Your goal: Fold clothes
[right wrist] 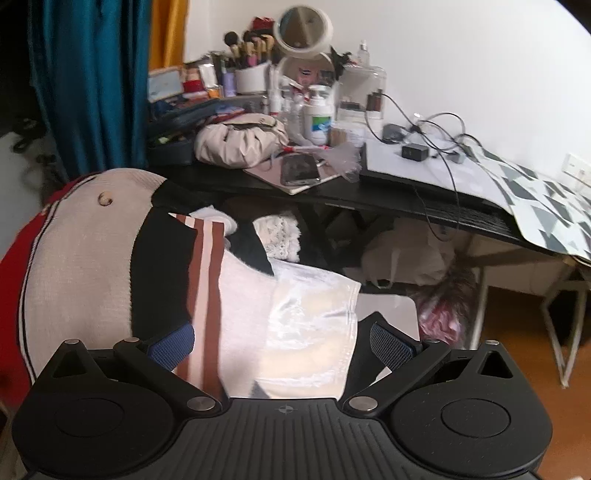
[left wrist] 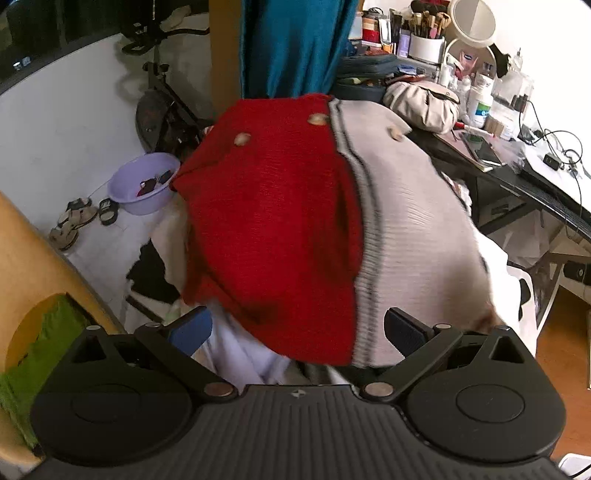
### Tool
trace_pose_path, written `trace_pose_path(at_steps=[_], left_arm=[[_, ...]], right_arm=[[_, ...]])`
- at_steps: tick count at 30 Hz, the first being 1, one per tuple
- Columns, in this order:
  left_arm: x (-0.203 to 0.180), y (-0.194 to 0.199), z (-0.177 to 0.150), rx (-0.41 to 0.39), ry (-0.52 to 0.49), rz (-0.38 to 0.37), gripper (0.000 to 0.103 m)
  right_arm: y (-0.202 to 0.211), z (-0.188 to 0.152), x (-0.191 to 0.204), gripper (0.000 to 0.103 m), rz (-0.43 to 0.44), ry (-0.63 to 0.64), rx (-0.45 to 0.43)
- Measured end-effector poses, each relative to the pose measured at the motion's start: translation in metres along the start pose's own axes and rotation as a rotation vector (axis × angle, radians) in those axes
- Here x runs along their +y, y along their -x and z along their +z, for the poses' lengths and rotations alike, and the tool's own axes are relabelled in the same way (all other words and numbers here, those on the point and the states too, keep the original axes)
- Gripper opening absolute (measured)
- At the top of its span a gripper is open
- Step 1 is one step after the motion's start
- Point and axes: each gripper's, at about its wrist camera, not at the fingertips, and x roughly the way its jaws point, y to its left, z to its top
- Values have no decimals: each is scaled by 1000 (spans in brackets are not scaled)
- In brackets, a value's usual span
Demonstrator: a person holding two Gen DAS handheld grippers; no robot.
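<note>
Looking along our left gripper (left wrist: 297,330), we see its blue-padded fingers (left wrist: 192,328) spread wide, clasping nothing. The red and grey knitted cardigan (left wrist: 280,221) lies straight ahead at twelve o'clock, filling the middle of the left wrist view, its near hem just past the fingertips and hanging over the gap between them; we cannot tell whether cloth touches either pad. Three pale buttons (left wrist: 317,119) show near its far edge, and a dark-striped band runs down where red meets grey. A lilac basin (left wrist: 144,182) sits on the floor at ten o'clock, sandals (left wrist: 72,221) beside it.

Our right gripper (right wrist: 282,341) is likewise released, jaws apart. Between them lies a pile: a black garment with brown and cream stripes (right wrist: 207,280) at eleven o'clock, and a shiny white cloth (right wrist: 314,317) at twelve. The cardigan rests at ten o'clock of this gripper, beside the left finger.

The cluttered black desk (right wrist: 332,192) stands at one o'clock, bearing a round mirror (right wrist: 301,27), a phone (right wrist: 300,170) and a pump bottle (right wrist: 317,114) with a blue and green label whose writing is too small for us to read.
</note>
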Motion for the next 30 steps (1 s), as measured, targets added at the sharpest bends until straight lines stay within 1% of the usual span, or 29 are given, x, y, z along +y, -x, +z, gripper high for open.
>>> trace_pose_path(at_steps=[2,7,10,13,15,17,20,22,24,26,28,30], left_arm=[[25,-9,7,-3,-1,-22,102],[59,-34,18,30,-2,-82,101],[79,-48,23,51,-2,-118,101],[98,-63,29,71,-3,-154,100],[105,-70,32,73,17,-157,97],[112,-76,35,72,40,-156,97],[121,-85,38,71,74,-155,97],[127,-92,41,71,96,-155,99],[133,-98,43,70,119,-154,99],[137,-110,44,70,153,-154,99],[137,-117,45,56,186,-181,99],[136,-122,47,43,209,-211,99]], right_arm=[[-2,8,27,102,-46,-11,4],[-1,32,86,102,-129,-21,-6],[4,46,113,102,-129,-24,-35],[1,63,144,102,-126,30,-51],[-5,81,168,102,-99,85,-63],[-12,99,194,102,-70,140,-75],[-26,132,241,102,13,225,-87],[-37,154,275,102,71,280,-90],[-52,169,312,102,132,339,-79],[-70,177,353,102,188,411,-60],[-92,179,398,102,238,505,-35],[-118,175,447,102,291,627,-7]])
